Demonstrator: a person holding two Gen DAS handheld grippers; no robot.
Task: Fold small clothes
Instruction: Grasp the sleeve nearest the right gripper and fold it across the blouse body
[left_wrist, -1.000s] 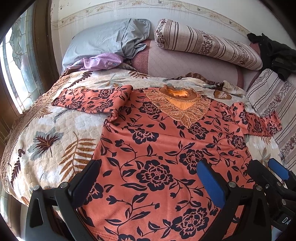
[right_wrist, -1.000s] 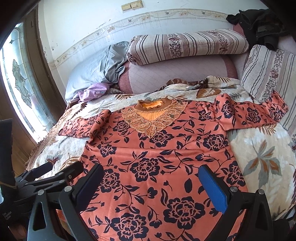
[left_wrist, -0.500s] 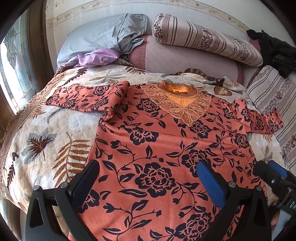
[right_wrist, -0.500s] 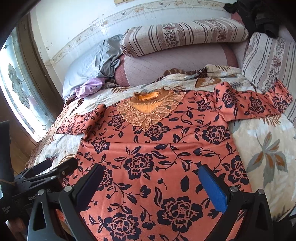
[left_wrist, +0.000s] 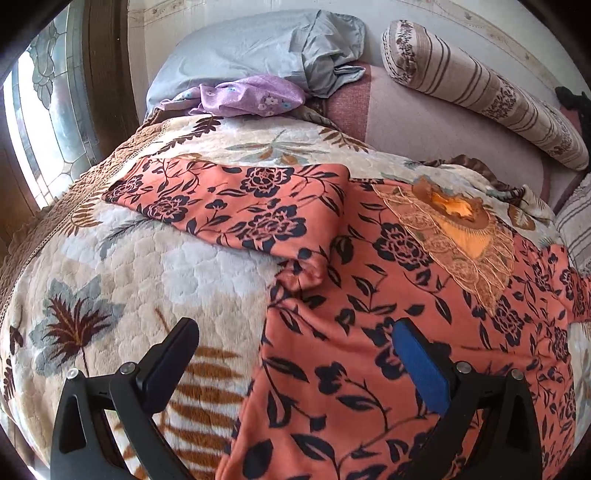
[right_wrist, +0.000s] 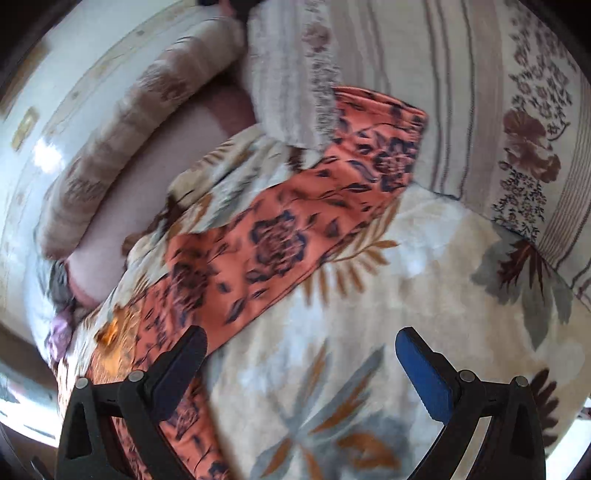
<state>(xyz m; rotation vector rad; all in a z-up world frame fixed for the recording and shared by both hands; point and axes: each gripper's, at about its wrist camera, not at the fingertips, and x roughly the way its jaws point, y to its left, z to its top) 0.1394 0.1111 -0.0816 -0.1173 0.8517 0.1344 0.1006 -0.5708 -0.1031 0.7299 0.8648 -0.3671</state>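
Reaching with each wide-open, empty gripper, left gripper (left_wrist: 291, 343) and right gripper (right_wrist: 299, 354), pinch your nearest sleeve (left_wrist: 236, 206) cuff of the blouse (left_wrist: 369, 332) and fold it flat inward.

A salmon-orange blouse printed with dark navy roses and leaves (left_wrist: 369, 295) lies spread flat on a bed covered by a cream quilted blanket with brown and grey leaf motifs (left_wrist: 147, 277). Its left sleeve (left_wrist: 229, 206) stretches out across the blanket towards the stained-glass window (left_wrist: 44, 122). A gold lace yoke (left_wrist: 454, 236) frames the neckline. The left gripper (left_wrist: 291, 354) hovers low over the garment's side edge with its jaws spread wide, the black finger above the blanket and the blue-padded one above the fabric. At the headboard rest a pale blue pillow (left_wrist: 258, 48), a crumpled lilac floral cloth (left_wrist: 251, 96) and a brown-striped bolster (left_wrist: 480, 92).
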